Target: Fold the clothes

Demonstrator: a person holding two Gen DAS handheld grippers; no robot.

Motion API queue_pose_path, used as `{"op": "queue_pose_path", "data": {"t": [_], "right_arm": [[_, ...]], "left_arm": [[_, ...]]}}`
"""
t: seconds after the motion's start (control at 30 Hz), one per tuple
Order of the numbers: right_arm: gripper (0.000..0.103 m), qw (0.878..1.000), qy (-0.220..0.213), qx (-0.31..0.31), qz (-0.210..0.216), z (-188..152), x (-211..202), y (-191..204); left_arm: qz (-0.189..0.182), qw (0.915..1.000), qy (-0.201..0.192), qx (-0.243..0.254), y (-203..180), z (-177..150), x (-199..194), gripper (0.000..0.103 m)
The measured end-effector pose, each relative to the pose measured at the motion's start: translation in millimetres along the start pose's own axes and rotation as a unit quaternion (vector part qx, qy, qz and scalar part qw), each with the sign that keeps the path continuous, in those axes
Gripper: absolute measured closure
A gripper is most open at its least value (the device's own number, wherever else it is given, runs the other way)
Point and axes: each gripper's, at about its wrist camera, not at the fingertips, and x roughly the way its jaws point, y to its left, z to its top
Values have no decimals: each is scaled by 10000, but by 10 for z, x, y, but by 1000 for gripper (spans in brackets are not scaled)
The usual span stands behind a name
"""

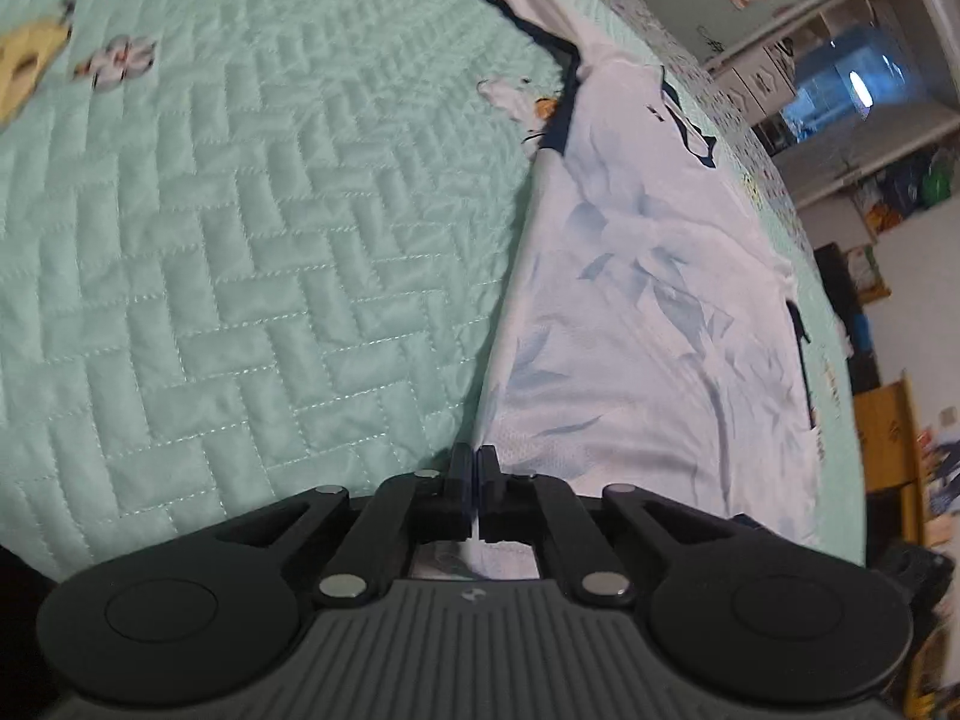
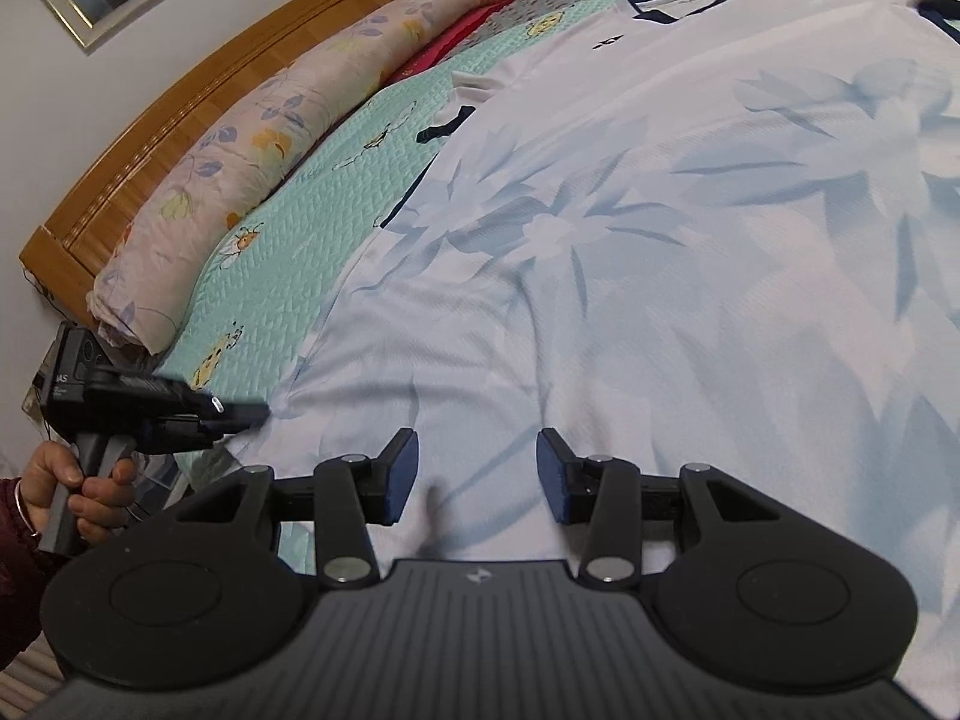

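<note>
Item: white jersey (image 2: 690,252), navy collar and sleeve trim, pale blue flower print. It lies spread flat, front up, on the bed's mint quilted cover (image 1: 240,240), collar at the far end, hem nearest me.

Handling, as I judge it: light, thin, soft sports mesh, probably slippery; it will drape and slide, not hold a crease. Best taken at hem corners or side seams, not mid-panel.

Left gripper (image 1: 478,468): jaws together, clamped on the jersey's near left hem corner, cloth pinched between the pads. The right wrist view shows it at the left edge, a hand (image 2: 78,486) on its handle.

Right gripper (image 2: 477,474): jaws apart, nothing between them, hanging over the near hem just right of the left one.

Containers: none on the bed. A rolled floral quilt (image 2: 270,138) lies by the wooden headboard (image 2: 180,96). Shelves (image 1: 840,60) at far right; contents too blurred to list.
</note>
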Motion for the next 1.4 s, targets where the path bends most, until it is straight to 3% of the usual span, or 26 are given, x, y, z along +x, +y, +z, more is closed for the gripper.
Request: {"op": "queue_pose_path", "data": {"t": [0.23, 0.3, 0.37, 0.5, 0.6, 0.7, 0.8, 0.83, 0.87, 0.9, 1.03, 1.1, 1.27, 1.3, 1.4], "right_arm": [[58, 9999, 31, -136, 70, -124, -69, 40], [58, 9998, 40, -151, 110, -114, -107, 47], [58, 9998, -34, -137, 117, -90, -166, 48], [58, 9992, -384, 54, 113, -4, -360, -25], [57, 9977, -662, 145, -38, 53, -503, -114], [57, 9955, -792, 455, -253, 39, -602, -346], [57, 9857, -1061, 1151, -619, -60, -829, -746], [59, 9798, -1112, 1312, -1018, -106, -932, -880], [70, 9724, -1244, 1443, -1347, -161, -1070, -999], [74, 9639, -1406, 1571, -1626, -219, -1219, -1114], [78, 9268, -1895, 2103, -2467, -385, -1698, -1362], [74, 9276, -2022, 1868, -2524, -355, -1730, -1257], [60, 9603, -1843, 1212, -1704, -169, -1380, -1041], [60, 9603, -1803, 1274, -1706, -166, -1347, -1091], [65, 9522, -1719, 1616, -1942, -189, -1308, -1306]], "left_arm": [[452, 9989, 62, 78, -34, 15, -22, 101], [826, 9966, -55, 7, -95, 33, -46, 99], [1383, 9898, -350, 59, -207, 35, -113, 99], [1757, 9790, -1019, 175, -462, -8, -254, 97], [1170, 9832, -1019, 965, -858, -136, -96, 90], [731, 9863, -568, 1369, -1131, -264, 298, 84], [904, 9840, -360, 1490, -1146, -338, 637, 86], [932, 9821, -428, 1580, -1155, -368, 637, 86], [956, 9800, -501, 1674, -1164, -399, 631, 85], [964, 9792, -509, 1713, -1160, -411, 623, 85], [932, 9838, -446, 1462, -1124, -382, 602, 84], [995, 9832, -430, 1468, -1176, -390, 616, 83], [1118, 9789, -477, 1645, -1265, -448, 636, 74], [1074, 9775, -466, 1754, -1287, -477, 635, 65], [1132, 9687, -441, 2163, -1366, -570, 636, 60]]}}
